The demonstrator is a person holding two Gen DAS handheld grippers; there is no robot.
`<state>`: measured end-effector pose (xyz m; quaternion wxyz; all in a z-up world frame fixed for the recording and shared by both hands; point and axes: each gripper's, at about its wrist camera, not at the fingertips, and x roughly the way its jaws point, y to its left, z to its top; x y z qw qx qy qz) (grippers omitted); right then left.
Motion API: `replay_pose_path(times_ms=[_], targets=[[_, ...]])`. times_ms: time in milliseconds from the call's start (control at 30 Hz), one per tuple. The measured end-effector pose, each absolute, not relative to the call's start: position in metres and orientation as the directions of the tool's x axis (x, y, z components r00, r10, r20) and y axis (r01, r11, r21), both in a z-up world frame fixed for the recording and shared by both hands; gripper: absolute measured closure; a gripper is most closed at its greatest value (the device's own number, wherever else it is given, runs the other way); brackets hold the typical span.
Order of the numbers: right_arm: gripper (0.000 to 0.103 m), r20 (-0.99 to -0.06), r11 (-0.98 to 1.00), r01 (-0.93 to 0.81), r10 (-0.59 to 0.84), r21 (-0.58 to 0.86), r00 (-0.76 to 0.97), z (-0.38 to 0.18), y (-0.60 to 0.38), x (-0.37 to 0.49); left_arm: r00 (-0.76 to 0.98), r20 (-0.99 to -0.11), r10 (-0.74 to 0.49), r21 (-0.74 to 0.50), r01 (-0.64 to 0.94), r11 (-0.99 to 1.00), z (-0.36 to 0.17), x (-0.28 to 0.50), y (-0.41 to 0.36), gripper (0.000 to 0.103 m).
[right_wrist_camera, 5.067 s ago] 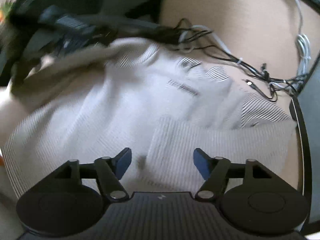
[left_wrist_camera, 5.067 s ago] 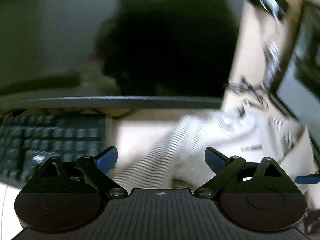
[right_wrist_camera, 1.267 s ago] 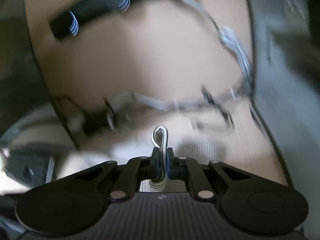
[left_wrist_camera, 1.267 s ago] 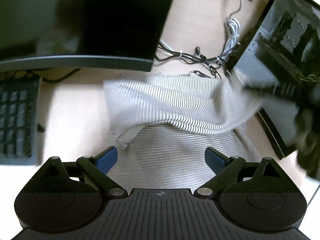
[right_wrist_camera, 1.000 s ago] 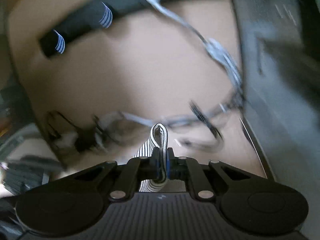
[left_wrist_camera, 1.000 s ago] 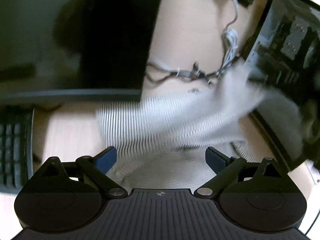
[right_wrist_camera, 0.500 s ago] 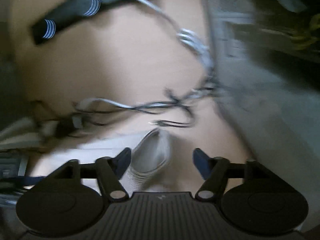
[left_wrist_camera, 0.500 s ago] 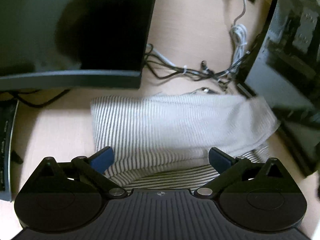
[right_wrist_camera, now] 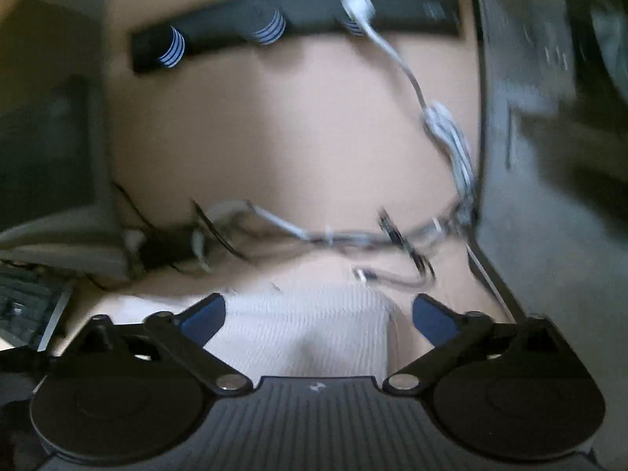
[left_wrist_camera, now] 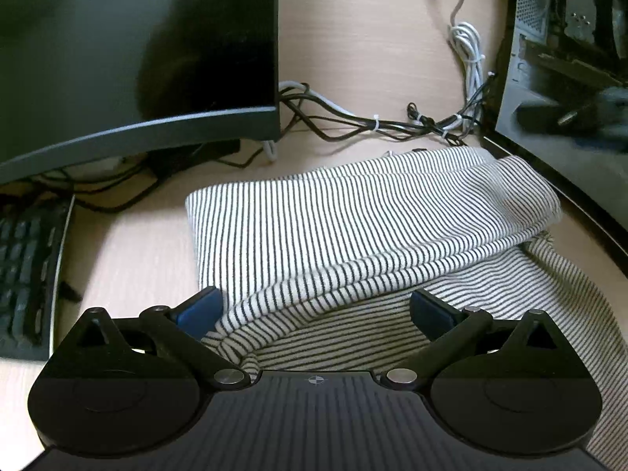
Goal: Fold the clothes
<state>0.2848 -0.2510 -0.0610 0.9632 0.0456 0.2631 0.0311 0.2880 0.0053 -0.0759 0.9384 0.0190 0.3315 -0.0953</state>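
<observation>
Both tools gape wide, gripping nothing: left tool [left_wrist_camera: 314, 310] shows sharp striped shirt [left_wrist_camera: 353, 227] folded; right tool [right_wrist_camera: 316, 314], blurred, adds power strip [right_wrist_camera: 298, 27] at top.

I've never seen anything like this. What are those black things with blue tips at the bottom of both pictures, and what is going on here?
They are two hand-held grippers, one in each of a person's hands; no robot arm is involved. Each carries a wide-angle camera looking forward along its two blue-tipped fingers, so one picture comes from the left gripper and one from the right gripper. Both are open and hold nothing. Between them, on a pale desk, lies a striped garment, folded over on itself. Around it are a monitor, a keyboard, a bundle of cables and an open computer case. The right picture is blurred.
</observation>
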Motion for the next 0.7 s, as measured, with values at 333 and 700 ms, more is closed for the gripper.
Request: replay_pose_path(times_ms=[333, 700], targets=[[0.089, -0.595, 0.978, -0.099, 0.191, 0.183, 0.781, -0.048, -0.241, 0.322, 0.757, -0.634, -0.158, -0.106, 0.118, 0.987, -0.072, 0.287, 0.026, 0.000], [0.067, -0.695, 0.983, 0.037, 0.101, 0.181, 0.712, -0.102, -0.263, 0.329, 0.744, -0.624, -0.239, -0.303, 0.052, 0.952, -0.049, 0.313, 0.063, 0.000]])
